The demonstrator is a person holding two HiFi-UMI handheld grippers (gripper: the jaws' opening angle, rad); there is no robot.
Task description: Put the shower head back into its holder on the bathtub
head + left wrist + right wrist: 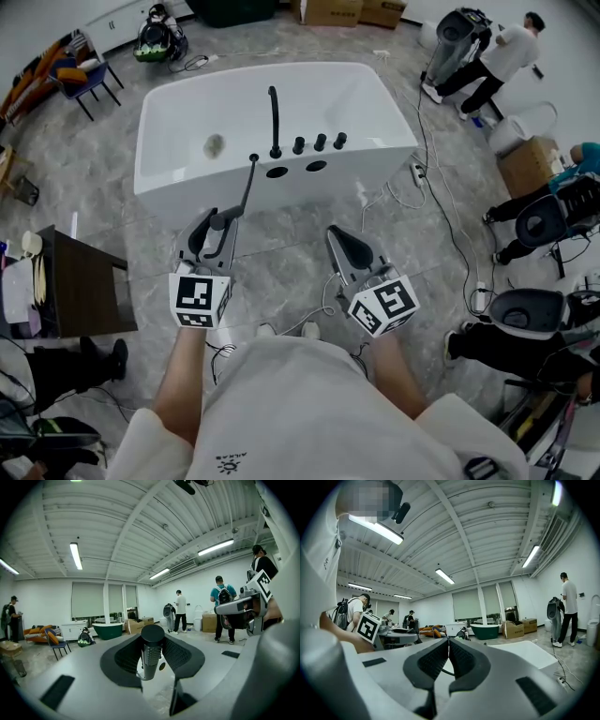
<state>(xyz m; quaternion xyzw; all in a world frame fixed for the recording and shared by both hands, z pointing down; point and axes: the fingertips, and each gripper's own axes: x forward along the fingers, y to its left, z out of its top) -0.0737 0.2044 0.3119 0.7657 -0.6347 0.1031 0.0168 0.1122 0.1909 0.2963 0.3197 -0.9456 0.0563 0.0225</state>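
right hand-held gripper: jaws closed together, nothing between them, held over the floor beside the left one
left hand-held gripper: clamped on the shower head
shower head: handle sits between the left jaws, black wand reaches towards the tub's near rim
bathtub: white, just ahead
wand tip: just left of two dark openings in the rim, below the black faucet

Slim black shower head, near upright in jaws of left gripper, before white bathtub.
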